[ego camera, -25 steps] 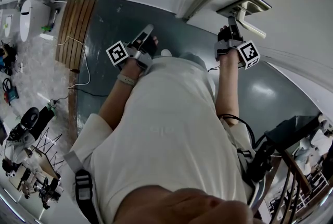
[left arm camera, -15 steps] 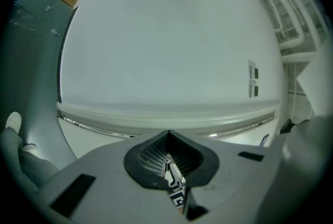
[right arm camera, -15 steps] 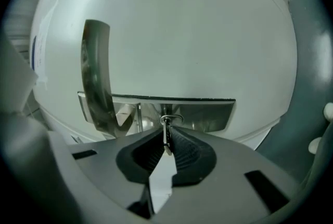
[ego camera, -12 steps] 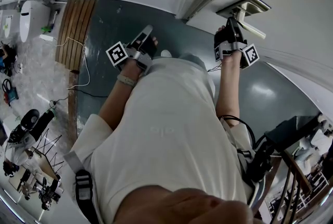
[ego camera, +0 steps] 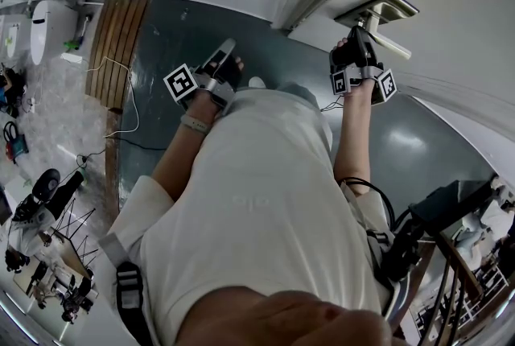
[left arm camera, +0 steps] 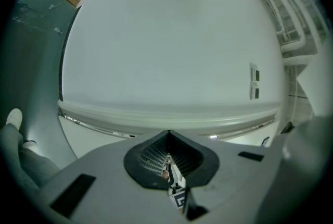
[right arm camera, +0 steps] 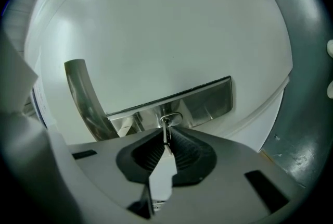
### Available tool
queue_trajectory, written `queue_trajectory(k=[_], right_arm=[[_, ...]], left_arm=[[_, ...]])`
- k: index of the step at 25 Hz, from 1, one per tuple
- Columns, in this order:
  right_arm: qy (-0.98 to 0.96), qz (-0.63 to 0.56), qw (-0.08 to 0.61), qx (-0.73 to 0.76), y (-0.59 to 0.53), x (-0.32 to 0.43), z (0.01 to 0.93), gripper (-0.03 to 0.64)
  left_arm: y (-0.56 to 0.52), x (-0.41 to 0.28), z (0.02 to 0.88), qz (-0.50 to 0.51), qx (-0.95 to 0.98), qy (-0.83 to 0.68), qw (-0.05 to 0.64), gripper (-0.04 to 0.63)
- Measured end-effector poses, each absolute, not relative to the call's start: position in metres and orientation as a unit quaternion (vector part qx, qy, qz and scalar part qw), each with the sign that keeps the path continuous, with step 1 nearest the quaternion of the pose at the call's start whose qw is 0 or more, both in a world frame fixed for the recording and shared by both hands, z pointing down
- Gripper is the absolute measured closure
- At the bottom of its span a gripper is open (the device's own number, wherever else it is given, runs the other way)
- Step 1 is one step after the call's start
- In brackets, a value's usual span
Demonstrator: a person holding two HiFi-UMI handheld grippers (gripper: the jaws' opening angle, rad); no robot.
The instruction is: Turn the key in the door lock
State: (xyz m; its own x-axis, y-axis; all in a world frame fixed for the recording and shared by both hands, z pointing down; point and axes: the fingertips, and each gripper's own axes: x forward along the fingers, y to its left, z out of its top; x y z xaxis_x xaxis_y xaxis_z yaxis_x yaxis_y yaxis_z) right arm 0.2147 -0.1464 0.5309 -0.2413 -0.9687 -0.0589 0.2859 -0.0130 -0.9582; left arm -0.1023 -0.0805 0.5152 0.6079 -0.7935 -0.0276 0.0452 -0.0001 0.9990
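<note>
The right claw (right arm camera: 166, 140) is pinched tight on the small silver key (right arm camera: 166, 125). The key sticks in the shiny silver lock plate (right arm camera: 208, 100). I think grabbing is done and turning is left. The left claw (left arm camera: 167, 165) is closed on nothing, far from the plate.

The tall white door (ego camera: 459, 6) stood at the far right. On it sat the oblong silver metal lock plate (ego camera: 366, 13), with the curved silver lever handle (right arm camera: 83, 95) just left of the small metal key (right arm camera: 166, 133) in the plate. The right gripper (right arm camera: 166, 140) lay before the plate, the key between its jaws. The left gripper (ego camera: 225, 55) hung well to the left, apart from the door, facing a plain white wall (left arm camera: 166, 51).
</note>
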Motion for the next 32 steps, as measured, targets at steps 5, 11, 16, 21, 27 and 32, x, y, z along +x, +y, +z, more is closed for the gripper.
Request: queue_trajectory(k=[5, 11, 16, 21, 27, 32], right_arm=[[0.496, -0.618, 0.508, -0.338, -0.146, 0.214, 0.53, 0.575], [0.498, -0.615, 0.517, -0.326, -0.144, 0.209, 0.527, 0.537], [0.575, -0.576, 0.428, -0.393, -0.126, 0.208, 0.52, 0.535], [0.74, -0.352, 0.11, -0.563, -0.11, 0.211, 0.507, 0.532], [0.724, 0.075, -0.344, -0.593, -0.106, 0.208, 0.503, 0.534], [0.661, 0.222, -0.483, -0.53, -0.112, 0.195, 0.518, 0.532]], left_arm=[[-0.079, -0.102, 0.516, -0.33, 0.623, -0.299, 0.643, 0.589], [-0.079, -0.102, 0.518, -0.332, 0.621, -0.3, 0.644, 0.589], [-0.078, -0.101, 0.521, -0.334, 0.617, -0.298, 0.647, 0.589], [-0.078, -0.098, 0.526, -0.338, 0.611, -0.295, 0.652, 0.589], [-0.076, -0.091, 0.532, -0.341, 0.604, -0.291, 0.659, 0.589], [-0.075, -0.09, 0.535, -0.346, 0.6, -0.29, 0.66, 0.589]])
